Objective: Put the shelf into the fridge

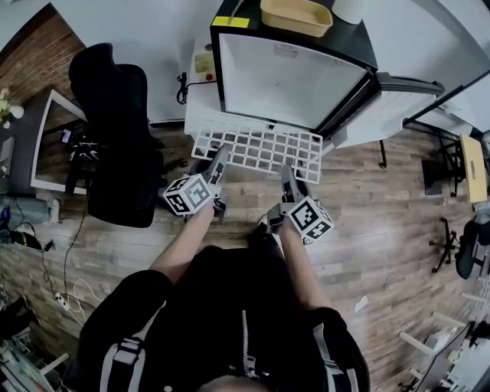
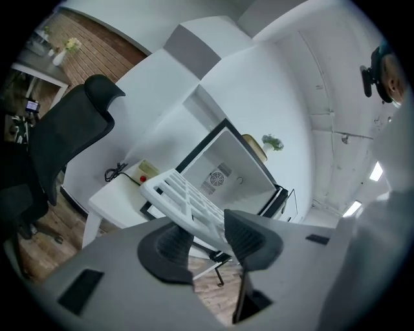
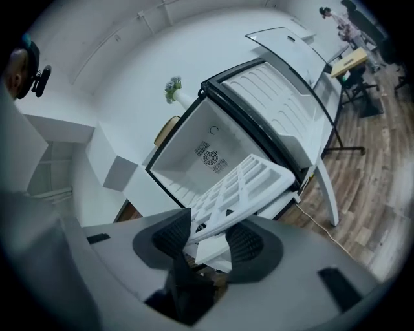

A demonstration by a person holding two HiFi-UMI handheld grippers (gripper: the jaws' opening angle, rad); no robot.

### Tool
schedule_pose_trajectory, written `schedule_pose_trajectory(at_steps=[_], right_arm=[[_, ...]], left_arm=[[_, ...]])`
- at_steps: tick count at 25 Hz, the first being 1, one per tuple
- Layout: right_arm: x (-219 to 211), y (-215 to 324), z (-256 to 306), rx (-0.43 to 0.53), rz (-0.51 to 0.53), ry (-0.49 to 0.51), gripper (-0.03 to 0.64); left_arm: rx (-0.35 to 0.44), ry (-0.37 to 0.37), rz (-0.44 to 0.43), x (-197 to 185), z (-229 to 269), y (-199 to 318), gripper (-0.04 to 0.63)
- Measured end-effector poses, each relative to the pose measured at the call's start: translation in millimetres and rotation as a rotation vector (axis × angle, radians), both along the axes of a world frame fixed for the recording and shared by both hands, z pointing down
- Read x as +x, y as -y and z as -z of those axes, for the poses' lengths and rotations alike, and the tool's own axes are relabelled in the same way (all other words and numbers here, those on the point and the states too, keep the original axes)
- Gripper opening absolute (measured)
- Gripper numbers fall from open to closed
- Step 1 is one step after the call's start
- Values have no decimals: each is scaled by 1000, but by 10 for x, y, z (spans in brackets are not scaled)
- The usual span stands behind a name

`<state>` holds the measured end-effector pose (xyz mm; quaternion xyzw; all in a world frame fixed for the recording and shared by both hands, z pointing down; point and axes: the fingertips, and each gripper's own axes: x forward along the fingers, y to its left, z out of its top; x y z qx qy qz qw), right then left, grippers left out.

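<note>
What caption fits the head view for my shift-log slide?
Left gripper and right gripper clamp the near edge of the white grid shelf, held just outside the open fridge.

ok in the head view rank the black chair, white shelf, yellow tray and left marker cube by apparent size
1. black chair
2. white shelf
3. yellow tray and left marker cube look about alike, and the cube sits nearer the camera, so I won't rank them.
</note>
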<state>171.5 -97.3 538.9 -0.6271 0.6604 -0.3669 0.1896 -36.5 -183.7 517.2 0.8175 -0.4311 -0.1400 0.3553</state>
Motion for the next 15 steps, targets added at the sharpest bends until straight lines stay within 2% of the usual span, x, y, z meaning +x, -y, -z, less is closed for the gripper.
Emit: schedule_pose_trajectory(at_steps=[7,15], right_arm=[[471,419,22,-3,109,15,181],[709,688,11,-3,137,38,176]], left_arm=[[-2,-1,92,428,51,226,163],[-5,1,121,653,67,457,163]])
